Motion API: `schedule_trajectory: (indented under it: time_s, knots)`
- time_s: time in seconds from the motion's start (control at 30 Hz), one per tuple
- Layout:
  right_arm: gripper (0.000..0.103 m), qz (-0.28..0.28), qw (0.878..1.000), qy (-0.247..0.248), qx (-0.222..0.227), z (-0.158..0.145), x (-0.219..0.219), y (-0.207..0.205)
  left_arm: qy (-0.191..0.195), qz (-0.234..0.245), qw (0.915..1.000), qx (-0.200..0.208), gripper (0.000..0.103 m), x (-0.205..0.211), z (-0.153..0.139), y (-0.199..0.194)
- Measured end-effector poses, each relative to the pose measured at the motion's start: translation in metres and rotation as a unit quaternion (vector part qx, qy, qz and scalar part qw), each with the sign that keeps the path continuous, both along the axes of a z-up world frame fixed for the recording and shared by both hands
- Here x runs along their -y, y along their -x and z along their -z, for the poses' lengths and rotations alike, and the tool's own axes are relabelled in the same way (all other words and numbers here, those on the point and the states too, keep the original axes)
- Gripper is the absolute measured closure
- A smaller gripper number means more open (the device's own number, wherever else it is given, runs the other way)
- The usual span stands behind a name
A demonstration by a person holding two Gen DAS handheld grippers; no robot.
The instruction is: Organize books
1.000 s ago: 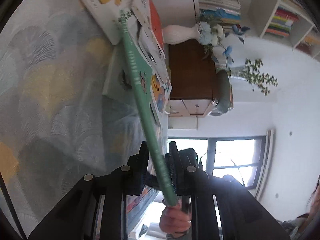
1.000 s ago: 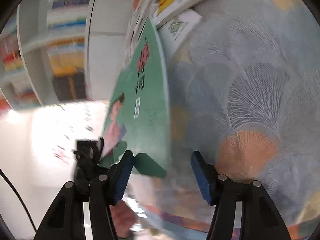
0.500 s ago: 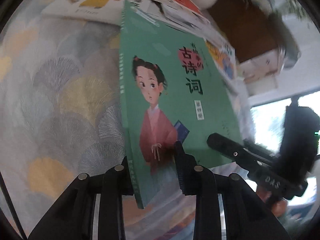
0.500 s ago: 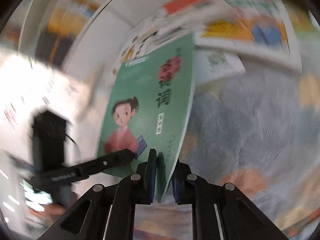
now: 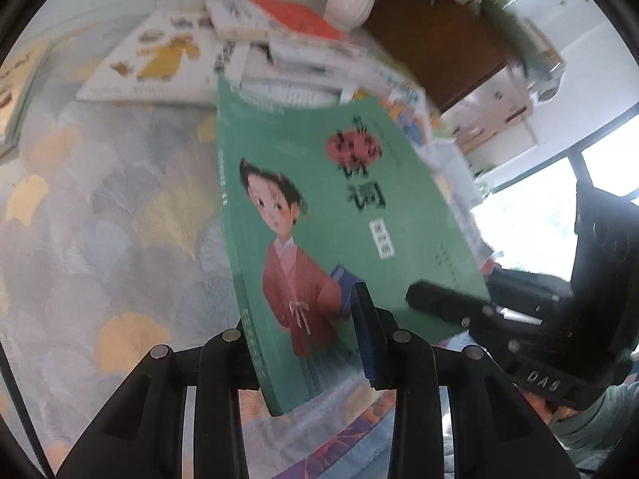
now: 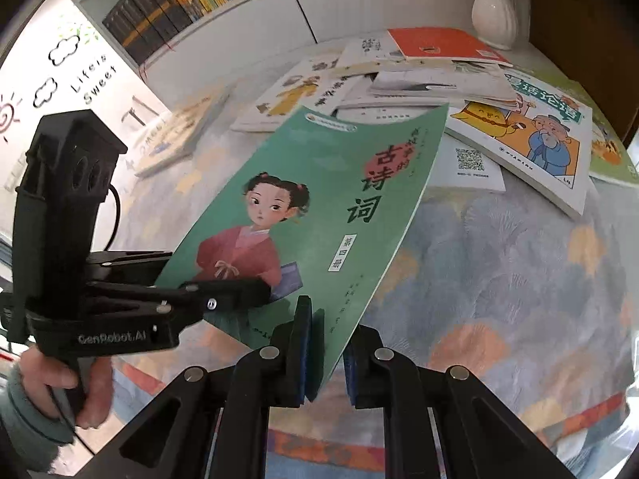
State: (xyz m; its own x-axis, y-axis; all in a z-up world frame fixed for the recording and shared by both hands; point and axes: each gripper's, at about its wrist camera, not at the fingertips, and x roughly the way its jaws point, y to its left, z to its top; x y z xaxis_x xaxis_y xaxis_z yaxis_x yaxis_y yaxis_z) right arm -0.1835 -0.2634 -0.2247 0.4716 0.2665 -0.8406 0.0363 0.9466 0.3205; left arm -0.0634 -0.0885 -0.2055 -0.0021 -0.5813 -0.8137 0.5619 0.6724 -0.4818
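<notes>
A thin green book (image 6: 319, 183) with a girl in a red robe on its cover hangs tilted above the patterned tablecloth (image 6: 519, 259). My right gripper (image 6: 327, 355) is shut on its lower edge, near the open-side corner. In the left wrist view the green book (image 5: 339, 207) runs slantwise through my left gripper (image 5: 303, 319) by the spine. Those jaws are opening: they stand wider than the book is thick, and one pad (image 5: 363, 331) lies near the cover. The right gripper's upper finger (image 5: 439, 303) rests on the cover's right side.
Several books lie in a loose pile (image 6: 419, 76) at the back of the table, with a yellow and blue one (image 6: 535, 135) at the right. A white vase (image 6: 493, 12) stands behind them. A full bookshelf (image 6: 191, 0) runs along the wall. A hand (image 6: 60, 383) holds the left gripper.
The right gripper went from open to shut on the book's lower edge. The left jaws, clamped on the book edge-on a second ago, have widened. The book turned cover-up and rose.
</notes>
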Motion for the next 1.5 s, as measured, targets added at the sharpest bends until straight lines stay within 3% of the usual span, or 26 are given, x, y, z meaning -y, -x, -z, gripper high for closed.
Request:
schedule_trajectory:
  time_s: [0.13, 0.27, 0.37, 0.53, 0.7, 0.97, 1.13, 1.3, 1.5]
  knots:
    - [0.089, -0.011, 0.999, 0.036, 0.029, -0.028, -0.023, 0.005, 0.012, 0.014, 0.9995, 0.027, 0.073, -0.015, -0.024, -0.004]
    - [0.089, -0.003, 0.999, 0.024, 0.047, -0.053, -0.037, -0.002, 0.047, 0.020, 0.9985, 0.016, 0.073, -0.033, -0.042, -0.015]
    - [0.089, -0.005, 0.997, 0.014, 0.073, -0.074, -0.052, -0.016, 0.066, 0.004, 0.9976, 0.018, 0.073, -0.056, -0.058, -0.030]
    - [0.088, -0.041, 0.992, 0.035, 0.111, -0.100, -0.105, -0.057, 0.067, -0.035, 0.9955, 0.058, 0.073, -0.115, -0.088, -0.066]
    - [0.088, -0.079, 0.988, 0.025, 0.130, -0.112, -0.157, -0.108, 0.065, -0.079, 0.9917, 0.078, 0.073, -0.178, -0.098, -0.106]
    - [0.087, -0.154, 0.981, 0.024, 0.115, -0.090, -0.243, -0.222, 0.059, -0.148, 0.9850, 0.066, 0.073, -0.265, -0.066, -0.187]
    - [0.086, -0.165, 0.983, 0.011, 0.086, -0.057, -0.269, -0.283, 0.054, -0.159, 0.9850, 0.042, 0.073, -0.286, -0.032, -0.232]
    - [0.086, -0.160, 0.985, 0.010, 0.059, -0.028, -0.271, -0.323, 0.063, -0.154, 0.9858, 0.021, 0.073, -0.286, -0.007, -0.256]
    - [0.086, -0.150, 0.988, -0.029, 0.020, -0.005, -0.250, -0.350, 0.068, -0.155, 0.9856, -0.005, 0.073, -0.290, 0.013, -0.256]
